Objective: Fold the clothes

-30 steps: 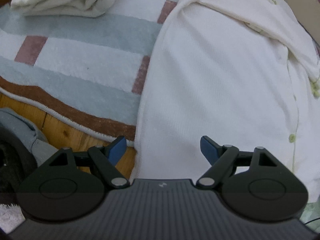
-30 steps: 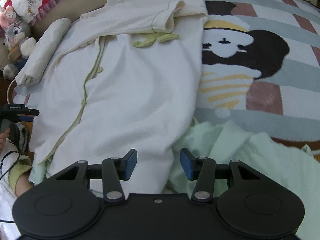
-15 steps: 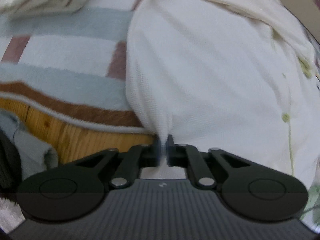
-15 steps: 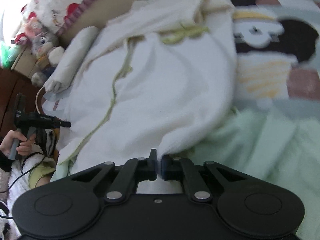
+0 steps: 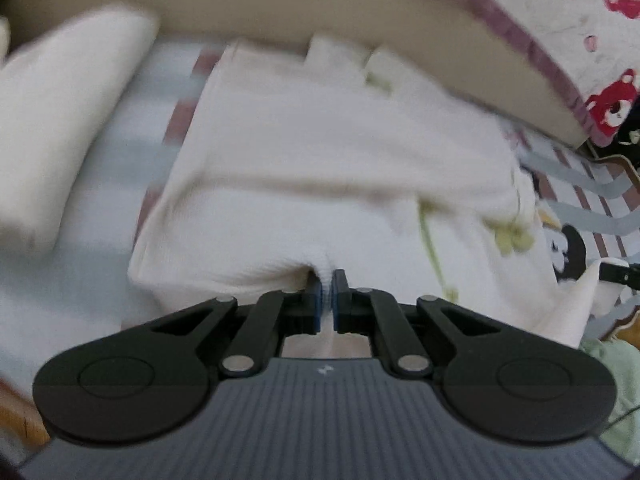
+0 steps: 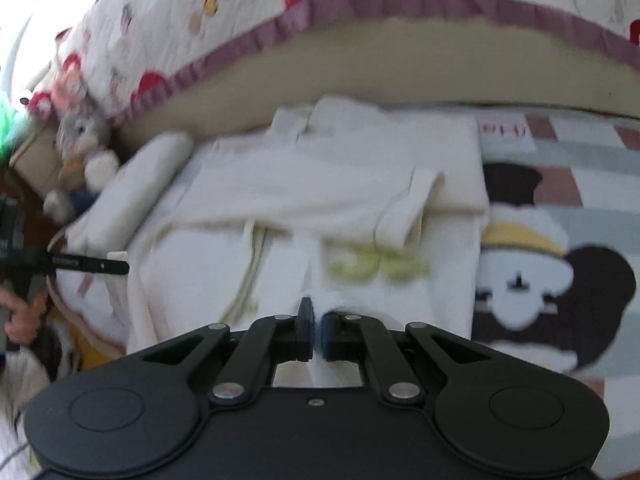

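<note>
A cream button-front garment (image 5: 328,168) with pale green trim lies on the patterned rug, its near hem lifted off it. My left gripper (image 5: 328,304) is shut on a bunched fold of that hem. In the right wrist view the same cream garment (image 6: 320,200) spreads ahead, and my right gripper (image 6: 315,330) is shut on the hem's other corner. A folded sleeve (image 6: 404,208) and a green bow (image 6: 372,266) lie across the garment's middle. Both views are blurred by motion.
A folded white cloth (image 5: 60,148) lies left of the garment on the striped rug (image 5: 120,128). Behind stands a bed edge with a printed quilt (image 6: 240,32). A plush toy (image 6: 80,148) sits at the left. A pale green garment (image 5: 612,384) lies at the right.
Both grippers went from open to shut on the garment's near hem, then lifted it and carried it forward over the garment toward the bed. The views now tilt up to the bed.
</note>
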Tool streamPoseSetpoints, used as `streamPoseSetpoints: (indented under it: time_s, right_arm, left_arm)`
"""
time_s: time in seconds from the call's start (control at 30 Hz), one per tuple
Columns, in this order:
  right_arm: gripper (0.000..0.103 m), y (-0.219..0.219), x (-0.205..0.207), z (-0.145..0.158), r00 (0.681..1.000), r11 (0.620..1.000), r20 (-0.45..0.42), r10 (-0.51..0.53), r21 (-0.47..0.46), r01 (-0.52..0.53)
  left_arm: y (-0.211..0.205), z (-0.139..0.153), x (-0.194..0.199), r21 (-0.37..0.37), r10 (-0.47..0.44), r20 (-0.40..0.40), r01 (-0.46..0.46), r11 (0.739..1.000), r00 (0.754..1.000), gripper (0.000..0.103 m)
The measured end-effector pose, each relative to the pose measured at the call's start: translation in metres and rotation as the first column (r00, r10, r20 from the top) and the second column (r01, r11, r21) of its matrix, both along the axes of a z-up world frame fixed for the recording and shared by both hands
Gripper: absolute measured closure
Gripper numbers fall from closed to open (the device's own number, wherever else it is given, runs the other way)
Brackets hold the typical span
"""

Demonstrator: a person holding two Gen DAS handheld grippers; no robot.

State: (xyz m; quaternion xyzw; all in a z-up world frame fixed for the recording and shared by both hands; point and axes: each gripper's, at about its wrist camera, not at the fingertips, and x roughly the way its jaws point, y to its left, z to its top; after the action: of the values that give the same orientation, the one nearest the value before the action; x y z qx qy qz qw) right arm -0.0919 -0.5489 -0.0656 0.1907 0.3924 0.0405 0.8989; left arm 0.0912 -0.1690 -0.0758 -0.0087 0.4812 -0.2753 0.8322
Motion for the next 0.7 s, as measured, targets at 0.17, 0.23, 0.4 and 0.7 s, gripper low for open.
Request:
streamPoseSetpoints:
  time_s: [0.17,0.23,0.4,0.7]
  right_arm:
    - [0.097,0.009,0.014,-0.028,0.999,1.000,-0.046,0.003,-0.004,-0.003]
    - [0.095,0.010,0.012,-0.042,0.998,1.000,-0.068,-0.001,0.014,0.002]
    - [0.092,0.008,0.006,-0.064,0.992,0.995,-0.114,-0.055,0.074,0.064]
    - [0.047,0.002,-0.005,-0.086,0.973,0.975,-0.185,-0.140,0.147,0.168]
  left_arm:
    - [0.011,-0.035,-0.007,-0.033,0.031,-0.072,-0.034,0.999,0.997,0.088]
    - [0.028,-0.045,-0.009,-0.073,0.087,-0.121,-0.096,0.993,0.989,0.075]
    - [0.058,-0.034,0.002,-0.170,0.179,-0.123,-0.199,0.965,0.976,0.052]
    - [0.014,-0.037,-0.011,0.096,0.045,0.026,-0.047,0.994,0.999,0.040]
